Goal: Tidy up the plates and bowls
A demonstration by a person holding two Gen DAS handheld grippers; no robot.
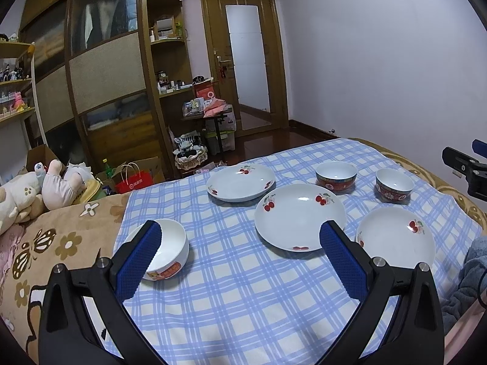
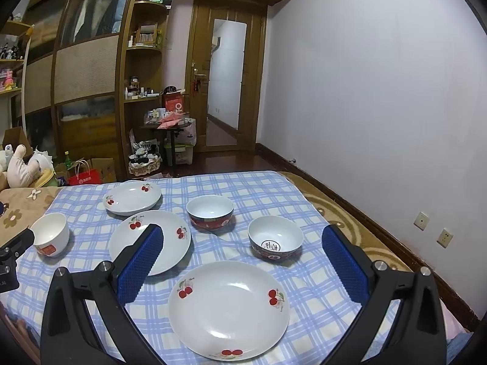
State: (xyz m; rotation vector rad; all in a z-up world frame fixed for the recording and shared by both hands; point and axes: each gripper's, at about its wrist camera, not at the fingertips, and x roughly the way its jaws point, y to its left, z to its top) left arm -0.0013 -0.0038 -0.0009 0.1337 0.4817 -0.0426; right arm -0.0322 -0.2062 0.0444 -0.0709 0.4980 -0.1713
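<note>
Three white cherry-print plates lie on the blue checked cloth (image 2: 252, 188): a far one (image 2: 133, 197), a middle one (image 2: 170, 240) and a near one (image 2: 228, 310). Two red-patterned bowls (image 2: 210, 213) (image 2: 275, 240) stand right of them. A white bowl (image 2: 50, 238) stands at the left. My left gripper (image 1: 240, 240) is open and empty, hovering between the white bowl (image 1: 170, 249) and the middle plate (image 1: 299, 216). My right gripper (image 2: 243, 240) is open and empty above the near plate.
The cloth covers a bed with a brown flowered blanket (image 1: 61, 237). Plush toys (image 1: 45, 188) lie at its left edge. A wall (image 2: 380, 106) runs along the right. Wardrobe, shelves, bags and a door (image 1: 246, 60) stand beyond the bed.
</note>
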